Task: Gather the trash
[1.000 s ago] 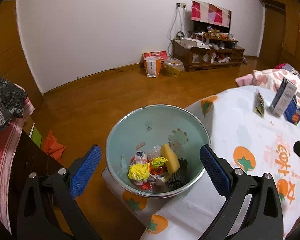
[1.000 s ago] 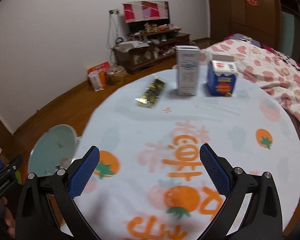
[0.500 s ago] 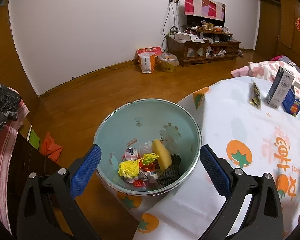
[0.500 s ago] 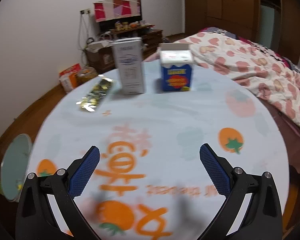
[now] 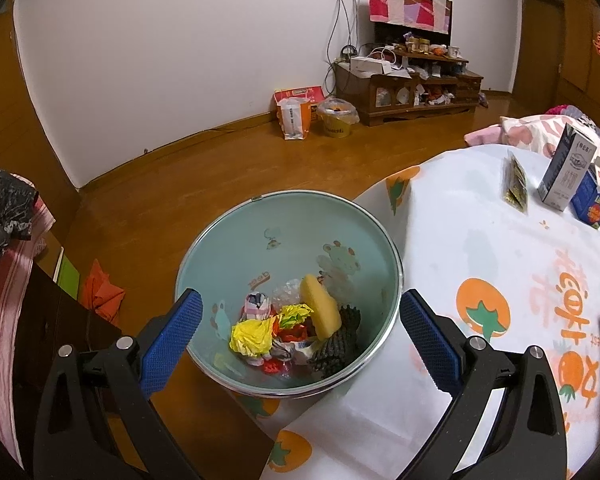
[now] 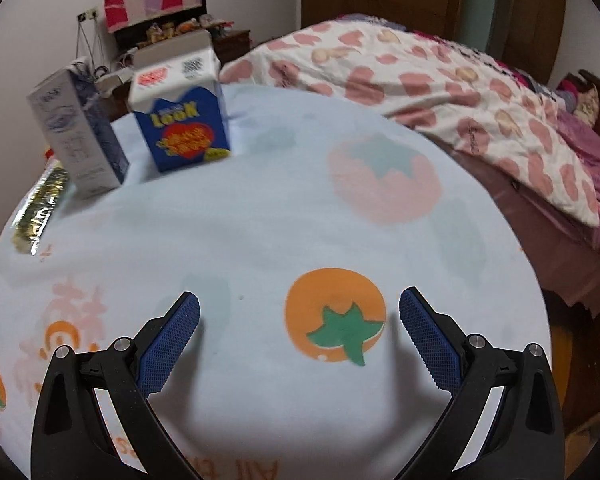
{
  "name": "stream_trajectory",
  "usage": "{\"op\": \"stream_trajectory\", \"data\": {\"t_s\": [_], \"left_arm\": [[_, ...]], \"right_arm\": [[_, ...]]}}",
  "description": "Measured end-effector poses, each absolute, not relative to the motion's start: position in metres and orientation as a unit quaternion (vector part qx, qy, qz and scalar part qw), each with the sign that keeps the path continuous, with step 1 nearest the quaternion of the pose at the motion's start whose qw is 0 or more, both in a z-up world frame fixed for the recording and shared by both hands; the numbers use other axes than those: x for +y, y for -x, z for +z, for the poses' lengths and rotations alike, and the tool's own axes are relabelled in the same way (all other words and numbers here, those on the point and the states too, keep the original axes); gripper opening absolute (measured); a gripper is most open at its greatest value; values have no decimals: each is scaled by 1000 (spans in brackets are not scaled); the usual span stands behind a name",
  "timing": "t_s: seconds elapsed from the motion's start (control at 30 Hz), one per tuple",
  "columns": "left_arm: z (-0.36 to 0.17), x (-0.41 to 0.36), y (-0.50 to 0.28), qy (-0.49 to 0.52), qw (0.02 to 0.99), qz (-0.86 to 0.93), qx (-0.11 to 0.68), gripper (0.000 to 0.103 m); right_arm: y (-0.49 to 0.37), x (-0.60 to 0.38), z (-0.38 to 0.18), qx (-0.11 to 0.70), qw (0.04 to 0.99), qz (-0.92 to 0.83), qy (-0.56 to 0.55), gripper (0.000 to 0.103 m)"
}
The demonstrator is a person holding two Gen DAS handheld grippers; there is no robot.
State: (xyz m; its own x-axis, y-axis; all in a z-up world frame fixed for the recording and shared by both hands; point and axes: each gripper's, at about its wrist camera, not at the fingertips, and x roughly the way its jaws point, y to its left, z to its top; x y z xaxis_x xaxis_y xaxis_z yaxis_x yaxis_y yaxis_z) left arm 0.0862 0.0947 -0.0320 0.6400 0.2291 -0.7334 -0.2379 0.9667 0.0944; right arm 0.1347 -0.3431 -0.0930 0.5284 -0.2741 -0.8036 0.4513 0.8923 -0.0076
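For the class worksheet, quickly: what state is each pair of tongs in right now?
Left tongs: open, empty, over the round teal bin.
Right tongs: open, empty.

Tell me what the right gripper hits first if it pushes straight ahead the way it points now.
Probably the white fruit-print tablecloth: the open right gripper looks tilted down at it, over the orange fruit print. The blue carton stands far off to the left, though depth is unclear.

home bedroom | bed [image 6: 480,92] with floral quilt | cluttered TV cabinet [image 5: 412,88] | wood floor [image 5: 220,176]
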Motion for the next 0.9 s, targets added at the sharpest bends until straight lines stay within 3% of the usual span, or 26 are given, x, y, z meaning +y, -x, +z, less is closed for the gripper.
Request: {"op": "stream_trajectory", "data": {"t_s": [0.9], "left_arm": [[-37,100,-89,19,906,125,405,97]], "right_arm": [[-139,-350,-107,440,867,-208,-106,98]]}}
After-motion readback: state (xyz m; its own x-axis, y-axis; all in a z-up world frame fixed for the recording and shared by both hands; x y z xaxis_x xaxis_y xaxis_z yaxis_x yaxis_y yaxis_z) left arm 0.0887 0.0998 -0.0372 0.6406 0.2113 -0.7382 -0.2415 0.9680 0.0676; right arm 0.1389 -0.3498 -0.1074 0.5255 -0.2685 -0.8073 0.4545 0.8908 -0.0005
